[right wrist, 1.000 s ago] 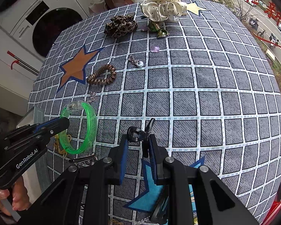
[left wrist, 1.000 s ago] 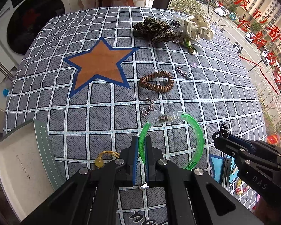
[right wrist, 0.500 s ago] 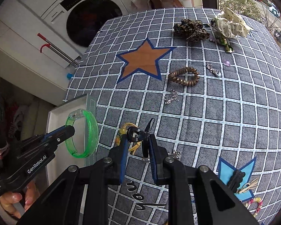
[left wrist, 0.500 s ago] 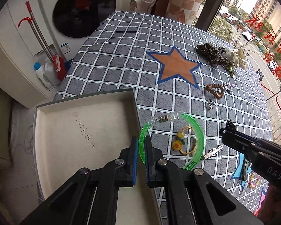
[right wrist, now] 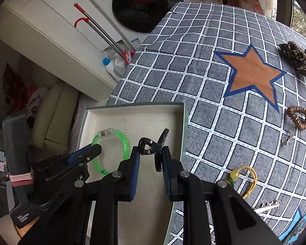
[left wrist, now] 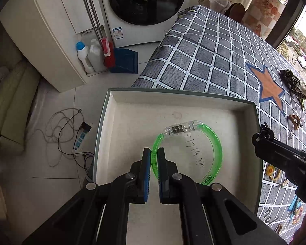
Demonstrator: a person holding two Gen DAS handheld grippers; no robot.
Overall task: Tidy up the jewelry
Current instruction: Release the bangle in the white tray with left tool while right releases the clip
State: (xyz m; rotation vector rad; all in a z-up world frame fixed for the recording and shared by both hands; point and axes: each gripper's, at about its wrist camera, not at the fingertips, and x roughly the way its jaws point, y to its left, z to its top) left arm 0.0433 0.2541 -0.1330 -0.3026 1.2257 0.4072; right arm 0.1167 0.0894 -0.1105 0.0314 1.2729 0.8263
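Note:
My left gripper (left wrist: 154, 153) is shut on a green translucent bangle (left wrist: 216, 143) with a clear clasp and holds it over the white box (left wrist: 132, 114) at the table's edge. In the right wrist view the left gripper (right wrist: 95, 149) holds the bangle (right wrist: 124, 140) inside the box (right wrist: 153, 110). My right gripper (right wrist: 150, 153) holds a small black hair claw clip (right wrist: 153, 147) between its blue pads, above the box's right part. Its jaws now stand wider apart than before.
On the checked cloth (right wrist: 193, 81) lie a brown coil hair tie (right wrist: 297, 117), a yellow hair tie (right wrist: 244, 176), a leopard scrunchie (right wrist: 295, 59), small silver pieces and a clip (right wrist: 268, 206). A washing machine (left wrist: 144, 0), bottles and floor cables lie left.
Both grippers moved left from over the cloth to over the white box, carrying the bangle and the clip. The right jaws have spread wider.

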